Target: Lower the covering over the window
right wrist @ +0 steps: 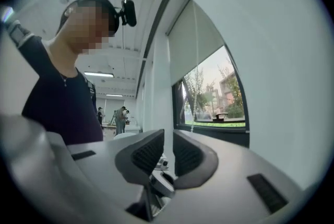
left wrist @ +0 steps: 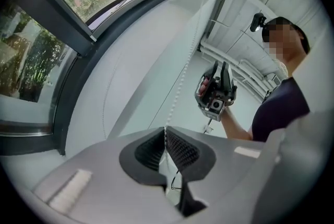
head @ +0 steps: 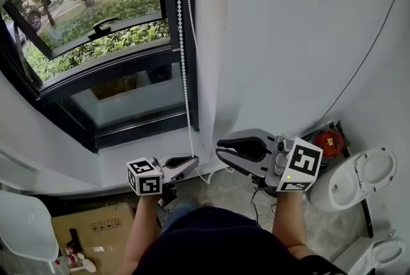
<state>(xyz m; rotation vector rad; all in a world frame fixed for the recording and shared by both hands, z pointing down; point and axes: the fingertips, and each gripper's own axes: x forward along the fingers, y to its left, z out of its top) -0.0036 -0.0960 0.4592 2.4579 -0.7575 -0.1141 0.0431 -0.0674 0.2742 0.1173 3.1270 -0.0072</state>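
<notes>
A white bead chain (head: 184,75) hangs beside the dark-framed window (head: 96,43) and runs down to my left gripper (head: 193,160). That gripper is shut on the chain, and in the left gripper view the beads (left wrist: 182,71) rise from between its closed pads (left wrist: 180,147). My right gripper (head: 220,146) is just right of the chain and level with the left one, shut with nothing in it. In the left gripper view the right gripper (left wrist: 216,93) shows off to the right of the chain. The white roller blind (right wrist: 194,35) covers only the top of the window (right wrist: 216,100).
A cardboard box (head: 96,227) and a white chair (head: 25,225) stand on the floor at the lower left. White round seats (head: 362,176) and a red item (head: 328,141) sit at the right. A thin cable (head: 371,43) runs down the white wall. People (right wrist: 121,117) stand far behind.
</notes>
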